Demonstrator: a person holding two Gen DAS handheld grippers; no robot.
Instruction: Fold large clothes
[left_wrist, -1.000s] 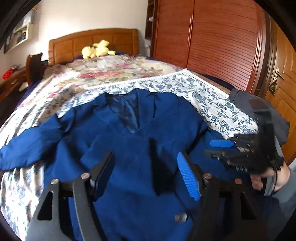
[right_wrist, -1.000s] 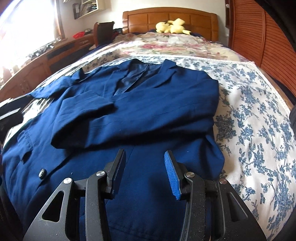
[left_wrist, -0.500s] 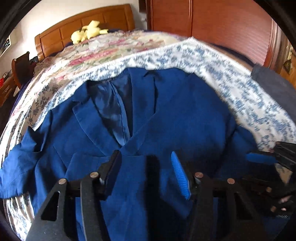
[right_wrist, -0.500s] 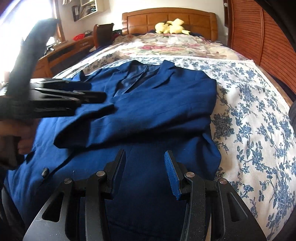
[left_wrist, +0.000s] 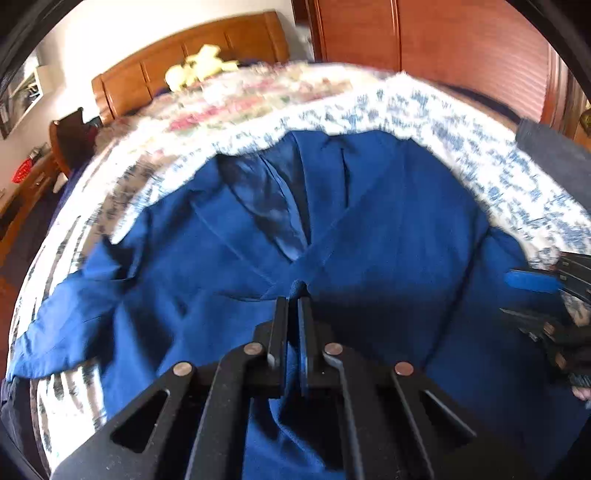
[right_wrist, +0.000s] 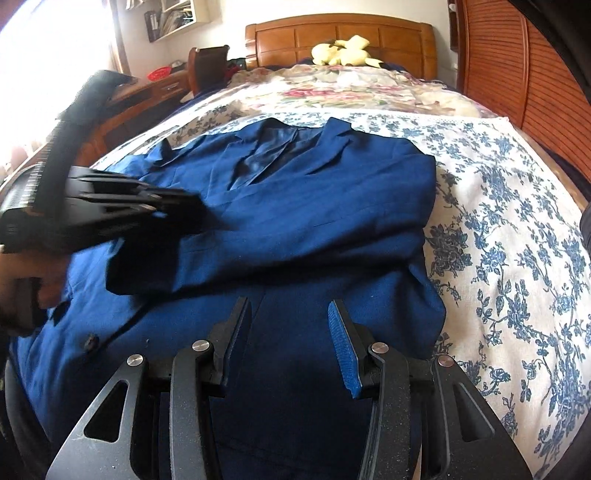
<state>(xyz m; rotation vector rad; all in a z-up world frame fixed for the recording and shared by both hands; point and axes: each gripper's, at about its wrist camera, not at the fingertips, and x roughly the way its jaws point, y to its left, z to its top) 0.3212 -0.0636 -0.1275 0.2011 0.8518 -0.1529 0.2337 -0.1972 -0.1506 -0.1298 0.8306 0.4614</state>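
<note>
A large dark blue jacket (right_wrist: 317, 206) lies front up on the bed, its right sleeve folded across the chest. In the left wrist view the jacket (left_wrist: 388, 229) fills the middle. My left gripper (left_wrist: 293, 306) is shut on the cuff end of the folded sleeve, near the middle of the jacket's front; it also shows in the right wrist view (right_wrist: 184, 210), blurred. My right gripper (right_wrist: 290, 321) is open and empty, low over the jacket's lower part; it shows at the right edge of the left wrist view (left_wrist: 532, 291).
A blue floral sheet (right_wrist: 517, 229) covers the bed under the jacket, with a floral quilt (right_wrist: 351, 88) behind. A yellow plush toy (right_wrist: 343, 50) sits by the wooden headboard. A wooden wardrobe (right_wrist: 535, 81) stands to the right, a desk and chair (right_wrist: 205, 66) to the left.
My left gripper has moved forward over the jacket and closed on the end of the folded sleeve. My right gripper has stayed open in about the same place.
</note>
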